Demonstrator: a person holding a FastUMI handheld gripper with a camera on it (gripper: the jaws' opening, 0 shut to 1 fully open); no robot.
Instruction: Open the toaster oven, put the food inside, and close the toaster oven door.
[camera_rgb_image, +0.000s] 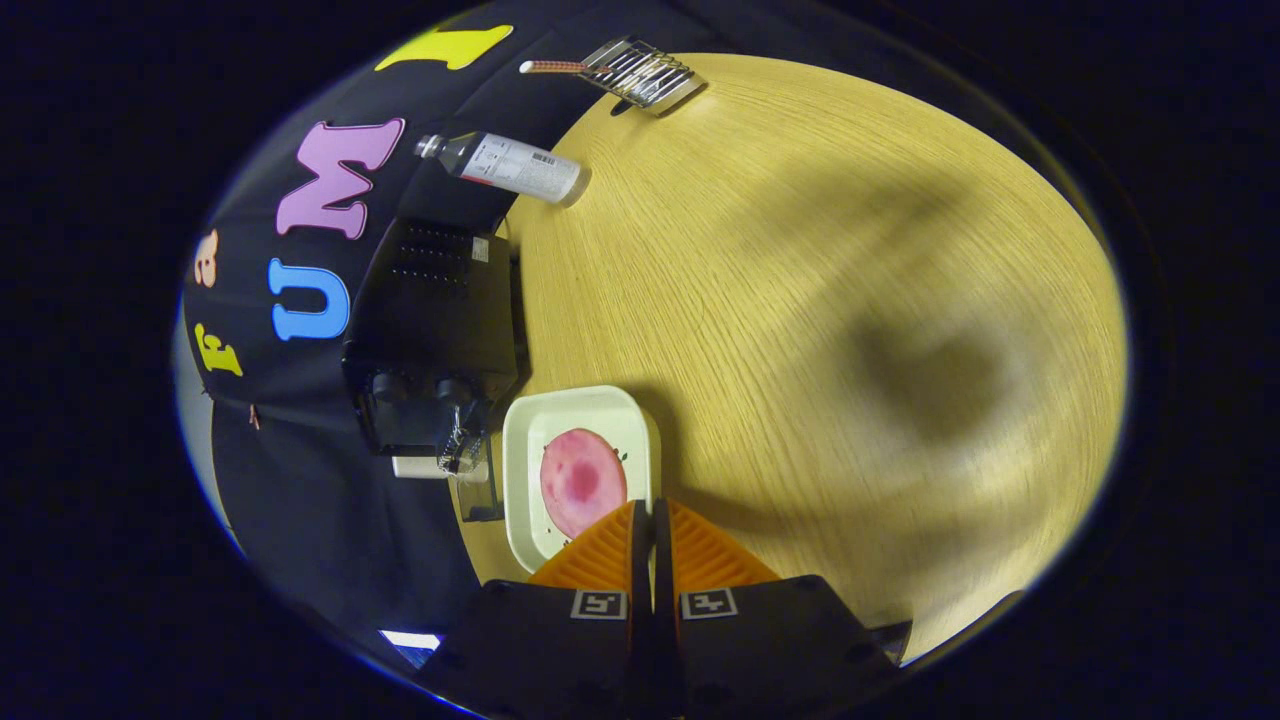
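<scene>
The wooden table (800, 300) lies broad and bare beyond the gripper (652, 520), whose fingers are pressed together with nothing between them, their tips over the near rim of a white tray (520, 440). On that tray lies a round pink slice of food (582, 480), just ahead of the fingers. The black toaster oven (435, 330) stands beside the tray against the booth wall, door down, with a plastic bottle (510, 165) and a wire rack (645, 72) well beyond.

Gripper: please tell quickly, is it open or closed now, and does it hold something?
Gripper: fingers closed together, holding nothing, just above the near edge of the white tray with the pink food.
</scene>
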